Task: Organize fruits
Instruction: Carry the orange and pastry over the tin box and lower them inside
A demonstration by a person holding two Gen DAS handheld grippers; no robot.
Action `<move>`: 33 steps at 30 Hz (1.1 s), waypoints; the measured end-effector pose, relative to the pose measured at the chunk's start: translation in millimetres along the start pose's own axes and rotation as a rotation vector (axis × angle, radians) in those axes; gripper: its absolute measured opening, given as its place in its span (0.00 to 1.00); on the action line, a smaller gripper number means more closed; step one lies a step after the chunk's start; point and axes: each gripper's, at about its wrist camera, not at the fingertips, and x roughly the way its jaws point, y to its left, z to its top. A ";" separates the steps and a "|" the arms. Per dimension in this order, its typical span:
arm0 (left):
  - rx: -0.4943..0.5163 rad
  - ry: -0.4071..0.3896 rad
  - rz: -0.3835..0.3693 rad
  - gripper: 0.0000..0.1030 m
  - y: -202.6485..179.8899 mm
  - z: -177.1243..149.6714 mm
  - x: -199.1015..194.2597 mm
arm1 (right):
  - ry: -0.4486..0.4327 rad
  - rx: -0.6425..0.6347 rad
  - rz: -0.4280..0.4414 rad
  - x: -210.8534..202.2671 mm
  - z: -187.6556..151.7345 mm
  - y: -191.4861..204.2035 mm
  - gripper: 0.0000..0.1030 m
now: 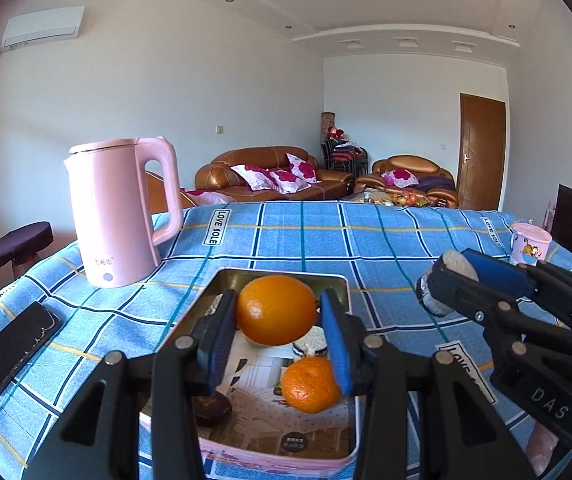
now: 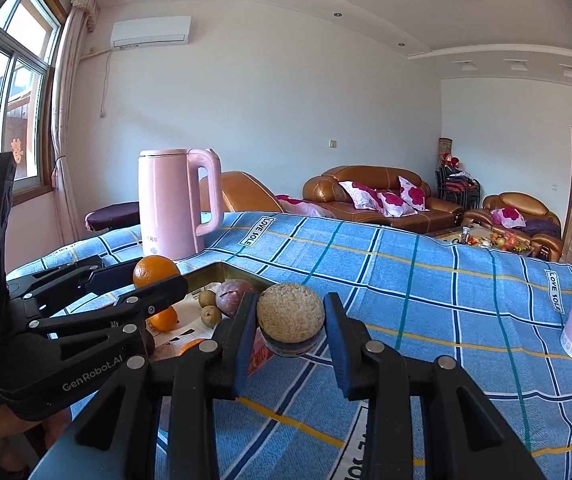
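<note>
An orange point(image 1: 276, 310) is pinched by the left gripper point(image 1: 280, 322) above the tin box point(image 1: 246, 276) on the blue checked tablecloth point(image 1: 365, 248). A round rice cake point(image 2: 289, 318) is clamped in the right gripper point(image 2: 289, 330), beside the box, over the cloth.

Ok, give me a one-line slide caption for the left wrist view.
Left gripper holds an orange above the tray, right gripper alongside holding a round cake.
</note>
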 end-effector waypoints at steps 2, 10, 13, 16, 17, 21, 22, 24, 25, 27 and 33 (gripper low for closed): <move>-0.005 0.002 0.006 0.42 5.1 0.0 -0.3 | -0.002 -0.010 0.008 2.2 3.2 6.3 0.35; -0.029 0.010 0.034 0.42 25.7 1.2 0.6 | -0.008 -0.047 0.043 12.2 15.4 29.4 0.35; -0.035 0.017 0.046 0.42 32.8 1.3 2.0 | -0.006 -0.059 0.055 17.2 18.6 37.5 0.35; -0.043 0.030 0.056 0.42 40.3 0.4 5.2 | -0.003 -0.065 0.067 22.1 20.6 44.1 0.35; -0.046 0.034 0.059 0.42 42.5 -0.1 6.0 | -0.002 -0.067 0.069 23.9 21.2 46.5 0.35; -0.054 0.045 0.067 0.42 49.4 -1.8 8.9 | 0.002 -0.075 0.080 28.5 23.2 53.2 0.35; -0.055 0.047 0.069 0.42 50.8 -1.9 9.8 | 0.004 -0.077 0.082 29.9 23.7 54.8 0.35; -0.057 0.050 0.070 0.42 53.3 -2.2 10.5 | 0.008 -0.076 0.088 33.3 24.0 56.8 0.35; -0.058 0.051 0.071 0.42 54.5 -2.2 10.9 | 0.011 -0.073 0.091 35.2 24.1 57.7 0.35; -0.060 0.054 0.072 0.42 56.5 -2.2 11.9 | 0.016 -0.069 0.097 38.3 24.0 58.8 0.35; -0.063 0.074 0.078 0.42 62.5 -3.7 19.2 | 0.032 -0.072 0.106 47.3 21.9 63.7 0.35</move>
